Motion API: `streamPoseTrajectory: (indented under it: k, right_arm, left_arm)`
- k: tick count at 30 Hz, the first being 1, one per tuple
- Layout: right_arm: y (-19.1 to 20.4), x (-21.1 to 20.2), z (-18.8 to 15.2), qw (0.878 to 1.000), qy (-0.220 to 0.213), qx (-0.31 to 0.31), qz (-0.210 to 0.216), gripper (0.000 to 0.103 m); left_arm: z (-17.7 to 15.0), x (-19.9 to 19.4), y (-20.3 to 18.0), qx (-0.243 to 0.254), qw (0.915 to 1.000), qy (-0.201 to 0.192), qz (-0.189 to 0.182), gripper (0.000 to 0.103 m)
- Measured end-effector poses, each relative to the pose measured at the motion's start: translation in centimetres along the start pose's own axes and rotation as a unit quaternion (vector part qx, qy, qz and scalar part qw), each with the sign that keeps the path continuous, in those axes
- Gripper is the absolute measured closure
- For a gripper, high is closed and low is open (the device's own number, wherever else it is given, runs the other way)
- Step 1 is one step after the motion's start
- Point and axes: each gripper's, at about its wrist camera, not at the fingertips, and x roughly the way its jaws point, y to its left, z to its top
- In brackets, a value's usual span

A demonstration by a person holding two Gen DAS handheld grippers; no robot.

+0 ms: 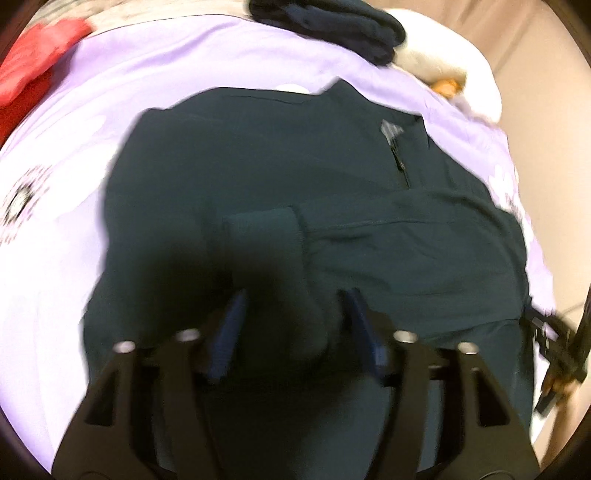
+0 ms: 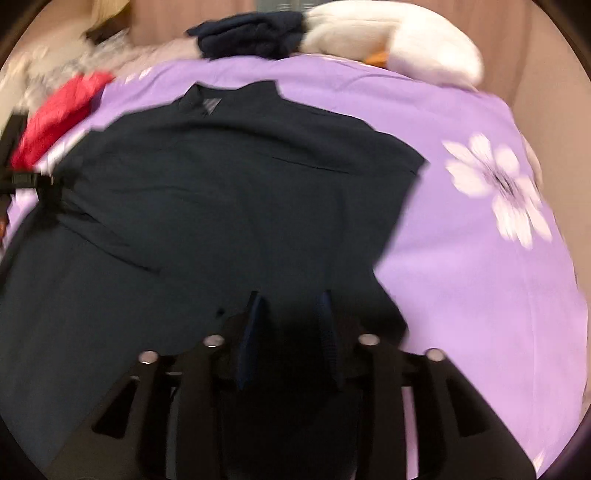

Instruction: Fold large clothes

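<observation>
With dark teal pullover (image 1: 295, 206) spread mid-frame on purple bedsheet (image 1: 74, 229), left claw (image 1: 293, 314) gapes over sleeve cuff (image 1: 262, 236); right claw (image 2: 291, 317) half-spread, empty. Pinch hem w/ both, fold evenly.

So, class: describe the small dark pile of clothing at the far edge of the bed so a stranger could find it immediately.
Start at the lilac flowered bedsheet. At its far edge lies a white plush toy; the folded navy clothing pile sits beside it. Unlike the spread dark green zip-neck top, it is small and bunched.
</observation>
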Motion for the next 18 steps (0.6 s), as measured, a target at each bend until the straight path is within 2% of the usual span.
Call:
streamPoseTrajectory:
  k: [3, 6, 8, 11, 14, 18]
  right_arm:
    - [-0.1, -4.2, -2.7, 0.998, -0.030, 0.043, 0.039, 0.046]
    - [-0.7, -7.2, -5.9, 0.993, -0.042, 0.089, 0.063, 0.033]
    - [-1.1, -8.4, -8.0, 0.988, -0.041, 0.127, 0.078, 0.031]
    - [-1.7, -10.2, -11.1, 0.978, -0.032, 0.182, 0.096, 0.028]
    - [-1.8, -11.8, -13.6, 0.971, -0.028, 0.211, 0.106, 0.026]
    - [-2.2, -13.1, -16.5, 0.963, -0.017, 0.243, 0.117, 0.025]
  left_arm:
    - [-2.1, -4.1, 2.1, -0.035, 0.9987, -0.030, -0.024, 0.016]
    - [-5.8, -8.3, 4.9, -0.067, 0.9956, -0.048, -0.043, 0.015]
    - [-8.9, -10.8, 6.9, -0.090, 0.9932, -0.053, -0.051, 0.014]
    - [-13.0, -13.2, 9.1, -0.114, 0.9906, -0.049, -0.057, 0.013]
    - [-17.2, -15.0, 10.7, -0.130, 0.9886, -0.040, -0.063, 0.011]
    - [-22.0, -15.9, 11.8, -0.147, 0.9847, -0.018, -0.091, 0.011]
